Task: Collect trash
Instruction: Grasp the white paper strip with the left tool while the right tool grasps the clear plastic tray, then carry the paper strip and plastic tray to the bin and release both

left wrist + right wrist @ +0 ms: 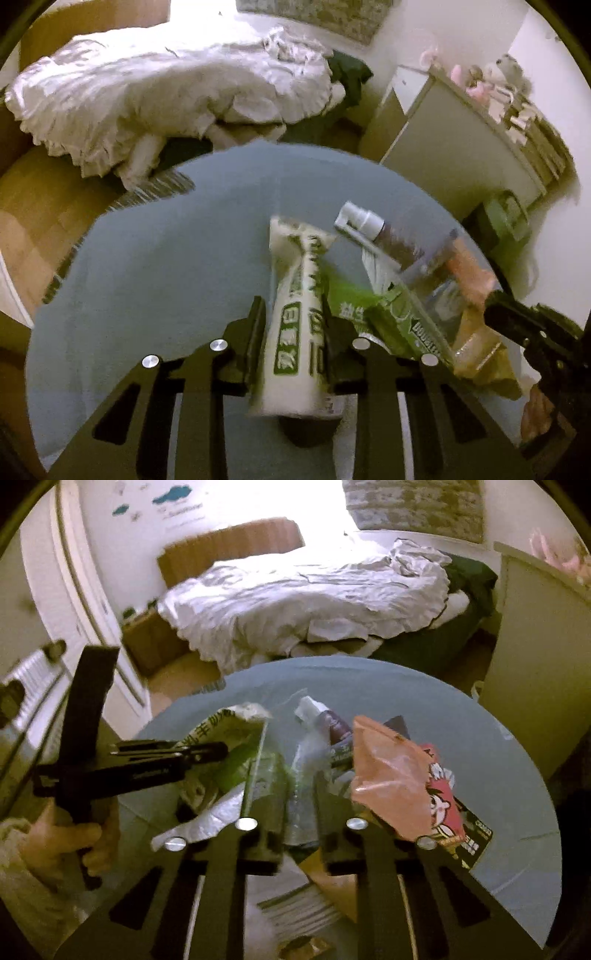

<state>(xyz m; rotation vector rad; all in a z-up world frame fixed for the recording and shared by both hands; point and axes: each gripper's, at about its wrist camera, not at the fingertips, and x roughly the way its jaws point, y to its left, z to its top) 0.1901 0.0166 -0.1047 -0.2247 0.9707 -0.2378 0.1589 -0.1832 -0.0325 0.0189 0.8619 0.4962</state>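
A pile of trash lies on a round grey table (147, 266). My left gripper (293, 317) is shut on a white wrapper with green print (299, 306) and holds it upright. Beside it lie a green packet (402, 325), a spray bottle with a white cap (373, 229) and an orange bag (469, 269). In the right wrist view my right gripper (299, 797) is shut on a crumpled clear plastic bottle (301, 812). An orange bag (384, 768) and a red cartoon packet (443, 801) lie to its right. The left gripper (207, 751) shows at the left with the white wrapper (221, 727).
An unmade bed with white bedding (166, 96) stands beyond the table. A white cabinet (454, 136) with toys on top stands at the right. A green bin (506, 221) sits by the cabinet. A white door (74, 602) is at the left.
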